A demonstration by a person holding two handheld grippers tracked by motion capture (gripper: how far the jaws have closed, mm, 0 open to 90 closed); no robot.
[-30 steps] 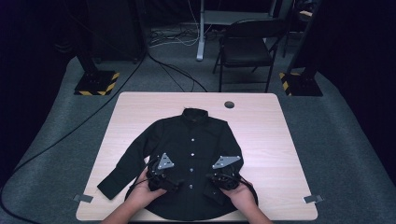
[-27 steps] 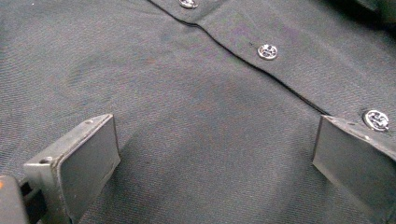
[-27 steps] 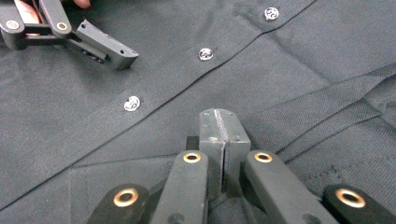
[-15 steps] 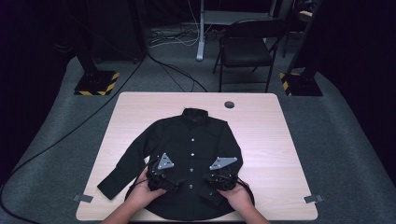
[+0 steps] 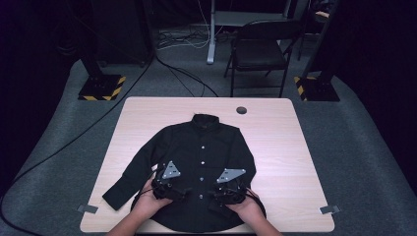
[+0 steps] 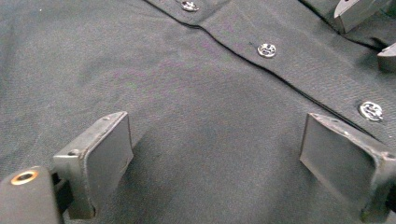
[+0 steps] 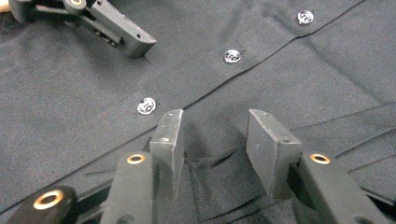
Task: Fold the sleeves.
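As the right tongs [image 7: 214, 140] are just opening off a small fold of the black shirt [image 5: 206, 162] — lying flat on the worktop [image 5: 290, 147] — we are judging it released, while the left tongs [image 6: 215, 154] are hovering wide over it.

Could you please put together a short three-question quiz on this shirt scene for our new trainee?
1. True or false: the black shirt lies buttoned on the table, collar away from the person.
2. Which gripper has its jaws set wider apart: A) the left gripper, B) the right gripper?
3. In the right gripper view, what lies between that gripper's jaws?

Key
1. True.
2. A. The left gripper's jaws stand wide over flat fabric beside the button placket; the right gripper's have just been opening and are narrower.
3. A small raised fold of the shirt's fabric; the pads do not press on it.
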